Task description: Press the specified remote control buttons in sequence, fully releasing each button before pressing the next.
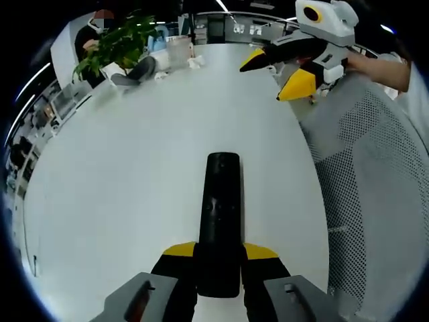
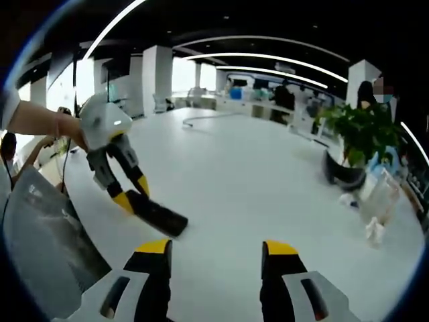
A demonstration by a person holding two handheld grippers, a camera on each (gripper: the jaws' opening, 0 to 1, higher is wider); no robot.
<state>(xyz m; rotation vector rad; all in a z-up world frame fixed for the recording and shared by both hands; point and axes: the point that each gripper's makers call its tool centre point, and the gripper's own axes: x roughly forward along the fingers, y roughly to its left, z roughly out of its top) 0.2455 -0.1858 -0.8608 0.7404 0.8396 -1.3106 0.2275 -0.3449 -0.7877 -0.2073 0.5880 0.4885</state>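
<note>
A long black remote control (image 1: 221, 215) lies lengthwise between my left gripper's (image 1: 219, 258) yellow-tipped jaws, which are shut on its near end; it juts out over the white table (image 1: 134, 168). My right gripper (image 1: 271, 77) hangs at the upper right of the left gripper view, held by a hand, its jaws apart and holding nothing. In the right gripper view my right gripper (image 2: 217, 248) stands open over the table (image 2: 241, 181). To its left, the left gripper (image 2: 134, 194) holds the remote (image 2: 159, 215) tilted down towards the tabletop.
A grey mesh chair back (image 1: 362, 168) stands along the table's right edge. A potted plant (image 1: 117, 43) and a clear container (image 1: 178, 50) with white bits beside it sit at the far end. The plant (image 2: 358, 137) is on the right in the right gripper view.
</note>
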